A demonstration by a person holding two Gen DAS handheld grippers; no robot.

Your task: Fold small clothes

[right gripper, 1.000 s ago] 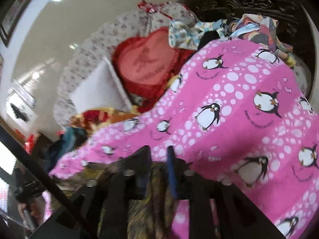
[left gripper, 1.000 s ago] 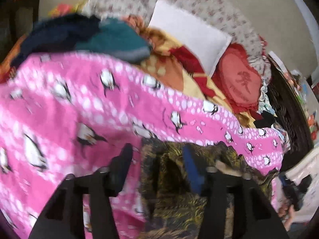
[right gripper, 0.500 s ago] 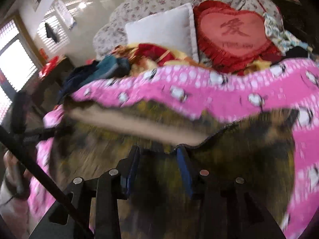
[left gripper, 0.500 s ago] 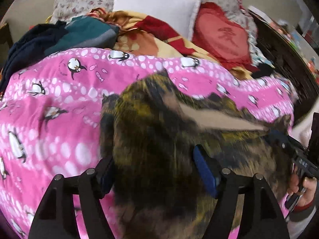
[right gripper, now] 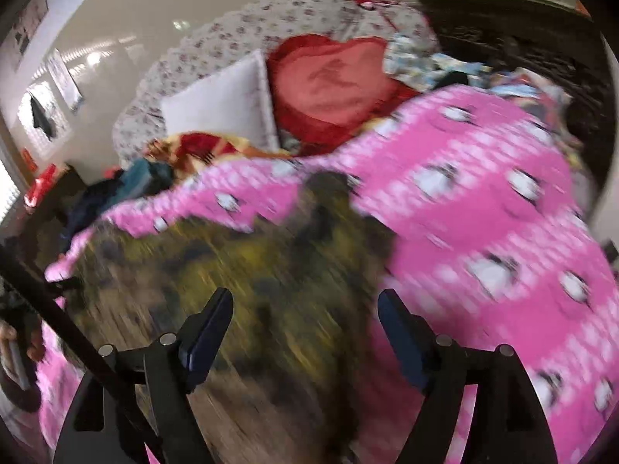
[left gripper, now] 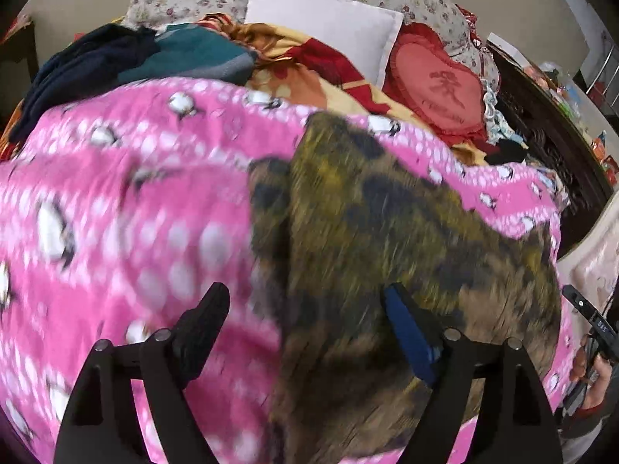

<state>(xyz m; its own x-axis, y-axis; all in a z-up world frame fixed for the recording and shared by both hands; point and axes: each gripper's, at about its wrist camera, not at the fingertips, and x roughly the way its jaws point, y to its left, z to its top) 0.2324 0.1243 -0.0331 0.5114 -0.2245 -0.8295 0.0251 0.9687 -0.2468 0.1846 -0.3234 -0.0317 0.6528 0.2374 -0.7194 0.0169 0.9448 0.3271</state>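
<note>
A pink penguin-print blanket [left gripper: 127, 208] covers the bed, with dark clothes [left gripper: 116, 62], a white pillow [left gripper: 325, 27] and a red heart cushion [left gripper: 445, 89] behind it. The olive-and-black patterned garment [left gripper: 387, 239] lies spread on the blanket. The left gripper [left gripper: 305, 309] tilts down over its left edge, jaws opening, gripping nothing. The right gripper [right gripper: 305, 309] hangs above the cloth [right gripper: 232, 270], jaws opening, empty.

From my left view, a white pillow [left gripper: 325, 34] sat at twelve o'clock, a red heart cushion [left gripper: 441, 89] at two, above the pink penguin blanket [left gripper: 116, 201].
</note>
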